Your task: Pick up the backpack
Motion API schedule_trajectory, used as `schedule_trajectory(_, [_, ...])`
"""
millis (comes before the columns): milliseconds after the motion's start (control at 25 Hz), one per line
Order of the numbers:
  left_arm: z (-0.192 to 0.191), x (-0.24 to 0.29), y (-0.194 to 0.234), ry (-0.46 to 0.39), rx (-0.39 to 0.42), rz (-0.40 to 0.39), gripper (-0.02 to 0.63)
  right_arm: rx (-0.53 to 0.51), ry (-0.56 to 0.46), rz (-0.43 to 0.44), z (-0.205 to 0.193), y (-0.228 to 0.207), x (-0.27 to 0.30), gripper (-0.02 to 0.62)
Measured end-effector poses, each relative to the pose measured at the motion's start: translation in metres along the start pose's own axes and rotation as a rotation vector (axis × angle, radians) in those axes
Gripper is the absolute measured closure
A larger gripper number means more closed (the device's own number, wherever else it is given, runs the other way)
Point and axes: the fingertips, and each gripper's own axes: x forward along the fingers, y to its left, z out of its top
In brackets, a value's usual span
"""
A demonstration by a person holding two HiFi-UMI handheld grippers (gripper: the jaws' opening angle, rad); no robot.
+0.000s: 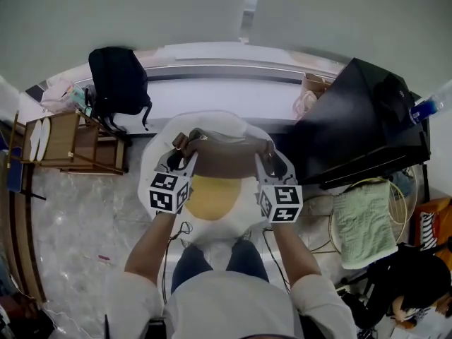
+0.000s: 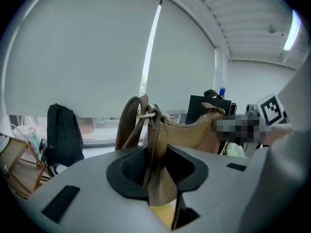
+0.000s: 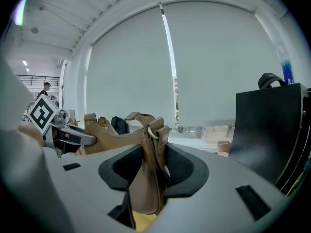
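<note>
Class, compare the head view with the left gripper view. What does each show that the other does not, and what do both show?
Head view only: the person's forearms and a green towel at the right.
Left gripper view only: a ceiling light, and the metal ring where the strap joins the brown bag, just beyond the left gripper clamped on that end.
Both: the brown bag, the black backpack by the window, the black paper bag, and the right gripper.
</note>
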Motion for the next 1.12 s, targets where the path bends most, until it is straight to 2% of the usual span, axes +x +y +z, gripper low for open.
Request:
schedule_trajectory(560, [0.067,-0.073,-0.012,-0.12,-0.006,0.024,0.491,-0.012,-0.111,0.026,0.084,0.031,-0.051,0.426])
schedule_trajectory(1120, [0.103,-0.118,-0.021,-0.209,0.01,0.04,0.491,-0.007,-0.192,0.077,0.125,0.045,-0.075,0.428])
